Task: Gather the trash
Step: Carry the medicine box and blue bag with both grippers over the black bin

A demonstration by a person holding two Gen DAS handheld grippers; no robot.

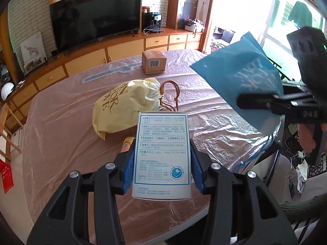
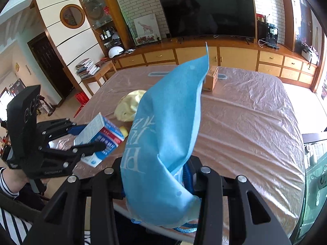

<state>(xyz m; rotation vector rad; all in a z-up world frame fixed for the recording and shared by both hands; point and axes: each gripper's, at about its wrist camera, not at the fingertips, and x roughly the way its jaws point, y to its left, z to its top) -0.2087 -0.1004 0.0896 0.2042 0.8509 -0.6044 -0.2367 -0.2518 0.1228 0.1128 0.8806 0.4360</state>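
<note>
My left gripper [image 1: 162, 163] is shut on a white and blue medicine box [image 1: 162, 155] and holds it above the near edge of the table; box and gripper also show in the right wrist view [image 2: 98, 134]. My right gripper [image 2: 157, 181] is shut on the rim of a blue fabric bag [image 2: 167, 126], which stands up in front of it. In the left wrist view the bag [image 1: 243, 77] hangs at the right, beside the box. A small yellow item [image 1: 127, 144] lies on the table just behind the box.
The table [image 1: 61, 122] is covered with clear plastic sheeting. On it lie a pale yellow drawstring bag [image 1: 124, 108] and a small cardboard box [image 1: 154, 62] farther back. A TV [image 1: 96, 16] and wooden cabinets stand behind. A chair is at the right.
</note>
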